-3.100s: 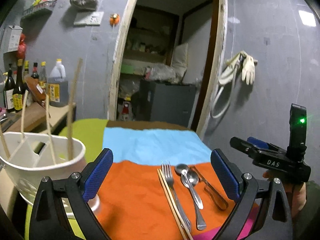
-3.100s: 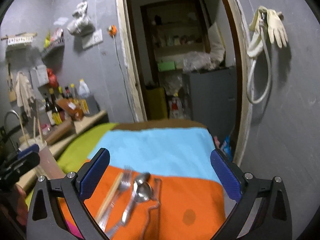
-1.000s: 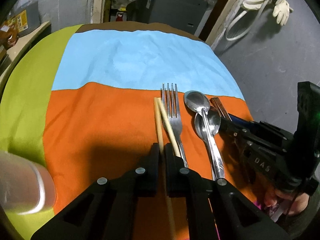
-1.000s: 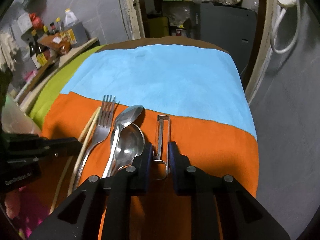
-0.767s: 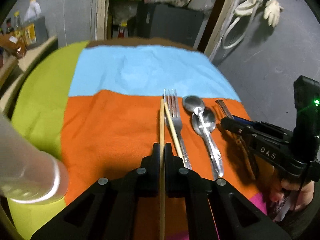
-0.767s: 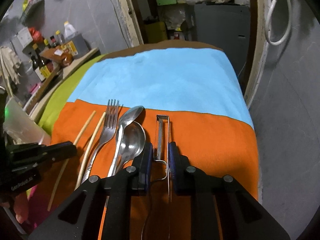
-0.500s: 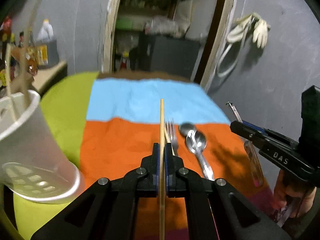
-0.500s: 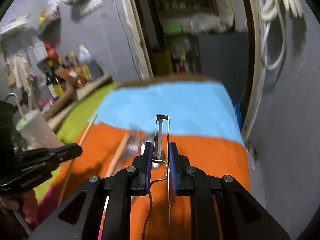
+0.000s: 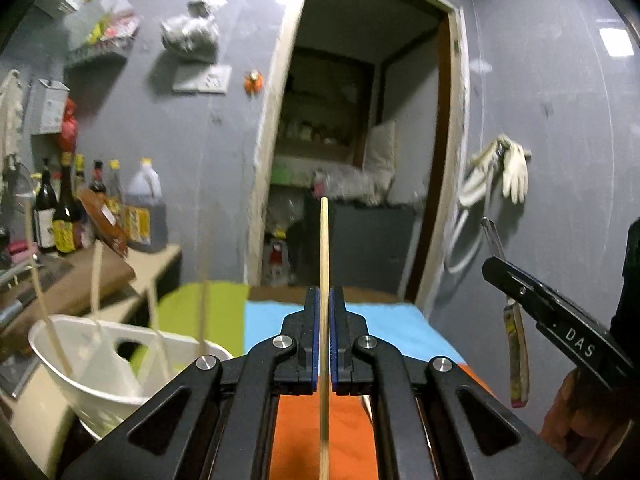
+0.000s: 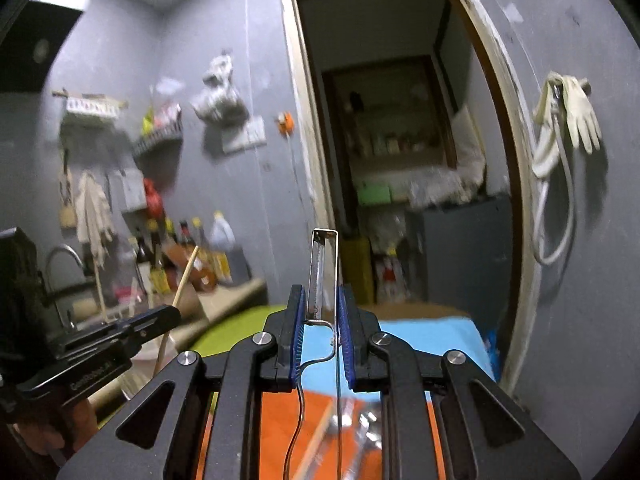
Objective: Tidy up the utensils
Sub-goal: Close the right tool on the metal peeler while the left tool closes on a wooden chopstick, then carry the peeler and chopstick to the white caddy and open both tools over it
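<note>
Left claw (image 9: 325, 312) clamped on a chopstick (image 9: 324, 264), held upright beside the white utensil holder (image 9: 100, 364). Right claw (image 10: 322, 312) gripping metal tongs (image 10: 325, 272), raised above the worktop (image 10: 420, 332).

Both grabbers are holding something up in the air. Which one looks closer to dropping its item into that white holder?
Probably the left. The left gripper pinches a chopstick, and the white holder, already holding chopsticks, sits just beside it at lower left. The right gripper, clamping the peeler, is farther off.
</note>
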`<state>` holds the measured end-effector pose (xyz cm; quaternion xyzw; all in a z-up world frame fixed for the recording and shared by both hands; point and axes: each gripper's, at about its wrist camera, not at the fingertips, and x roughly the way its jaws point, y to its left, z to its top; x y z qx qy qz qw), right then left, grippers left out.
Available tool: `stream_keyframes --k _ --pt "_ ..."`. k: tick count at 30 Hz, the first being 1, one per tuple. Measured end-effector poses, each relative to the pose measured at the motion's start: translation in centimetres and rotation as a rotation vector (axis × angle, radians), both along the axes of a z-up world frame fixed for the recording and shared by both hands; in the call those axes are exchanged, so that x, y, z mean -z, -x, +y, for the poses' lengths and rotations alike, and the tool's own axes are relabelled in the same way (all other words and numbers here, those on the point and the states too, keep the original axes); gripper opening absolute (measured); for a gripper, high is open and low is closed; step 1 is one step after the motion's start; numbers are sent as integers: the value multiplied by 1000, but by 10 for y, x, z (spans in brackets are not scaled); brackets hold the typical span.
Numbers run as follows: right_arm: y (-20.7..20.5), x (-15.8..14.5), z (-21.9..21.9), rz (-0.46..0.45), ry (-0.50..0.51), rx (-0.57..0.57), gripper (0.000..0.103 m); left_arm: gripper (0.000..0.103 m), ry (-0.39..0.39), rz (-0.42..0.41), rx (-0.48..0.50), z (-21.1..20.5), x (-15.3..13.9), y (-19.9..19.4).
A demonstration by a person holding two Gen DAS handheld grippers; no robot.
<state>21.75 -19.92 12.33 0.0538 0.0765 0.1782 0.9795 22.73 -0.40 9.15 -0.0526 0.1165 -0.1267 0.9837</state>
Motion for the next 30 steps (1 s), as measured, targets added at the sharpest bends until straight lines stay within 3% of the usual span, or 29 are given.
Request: stream_keyframes --k 7,17,25,30 --pt "2 -20 37 -87 -50 -50 14 2 11 -79 -82 50 -26 13" --pt "-11 -31 100 -121 -140 -135 14 2 79 -119 -200 135 -38 15" --pt "-24 -26 148 -145 -183 -185 14 2 190 -113 -309 190 -30 -3" --pt "-32 -9 163 -143 -176 -186 14 2 196 -143 -359 201 -22 -11"
